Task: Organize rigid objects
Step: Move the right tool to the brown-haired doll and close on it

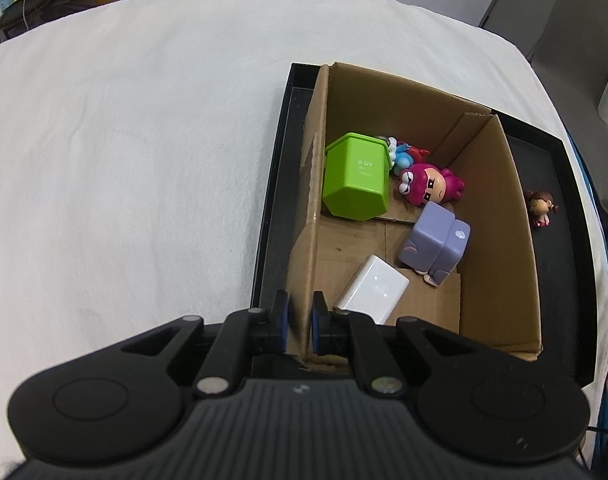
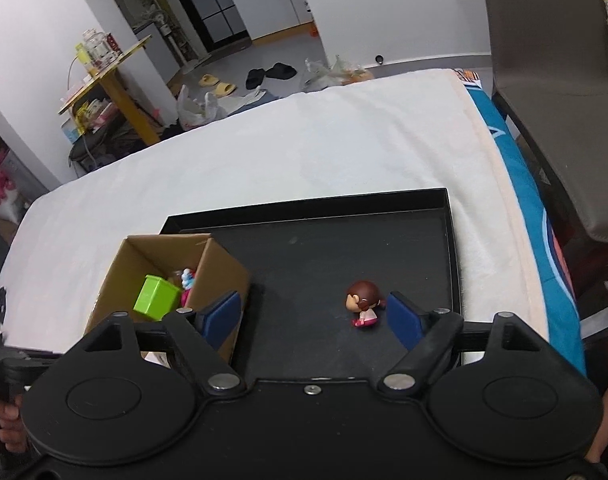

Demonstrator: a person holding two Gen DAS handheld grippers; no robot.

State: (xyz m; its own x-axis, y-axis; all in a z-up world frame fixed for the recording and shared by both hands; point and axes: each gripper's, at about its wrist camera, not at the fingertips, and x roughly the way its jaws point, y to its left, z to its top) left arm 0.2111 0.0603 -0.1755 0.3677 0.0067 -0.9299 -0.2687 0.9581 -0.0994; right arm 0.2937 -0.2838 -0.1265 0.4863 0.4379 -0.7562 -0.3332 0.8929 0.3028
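A cardboard box stands in a black tray on a white cloth. Inside it lie a green container, a pink figure, a small blue figure, a purple toy and a white block. My left gripper is shut on the box's near left wall. A small brown-haired doll stands on the bare tray floor right of the box. My right gripper is open just above the tray. The doll sits between its fingers, close to the right one and not touching it.
The white cloth covers the table around the tray. A blue mat edge and a grey chair are on the right. A hand shows at the lower left. Shelves, bags and slippers lie on the floor beyond.
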